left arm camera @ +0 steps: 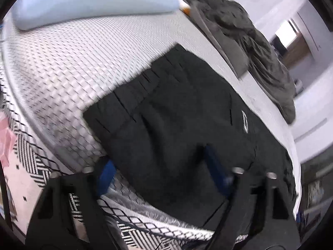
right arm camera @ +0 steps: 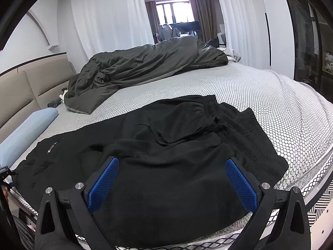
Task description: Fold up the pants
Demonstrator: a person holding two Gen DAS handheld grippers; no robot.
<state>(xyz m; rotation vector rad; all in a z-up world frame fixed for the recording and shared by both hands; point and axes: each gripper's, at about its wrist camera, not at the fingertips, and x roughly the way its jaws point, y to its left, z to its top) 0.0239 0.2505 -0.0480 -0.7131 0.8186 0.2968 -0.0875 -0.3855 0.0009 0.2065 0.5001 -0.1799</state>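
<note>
Black pants (right arm camera: 166, 145) lie across the near part of the mattress (right arm camera: 249, 87), bunched in the middle, with the elastic waistband (right arm camera: 239, 120) to the right. My right gripper (right arm camera: 172, 161) hovers over the near fold, its blue pads (right arm camera: 104, 179) wide open and holding nothing. In the left wrist view, which is blurred, the leg end of the pants (left arm camera: 177, 108) reaches the mattress edge. My left gripper (left arm camera: 158, 158) straddles the near corner of that cloth. One blue pad (left arm camera: 106, 175) is beside the hem and the other lies over the fabric, still apart.
A crumpled dark grey duvet (right arm camera: 135, 68) covers the far side of the bed, also seen as the duvet (left arm camera: 249, 33). A light blue pillow (left arm camera: 93, 2) lies by the beige headboard (right arm camera: 31, 87). A black-and-white patterned rug (left arm camera: 31, 156) covers the floor below the bed edge.
</note>
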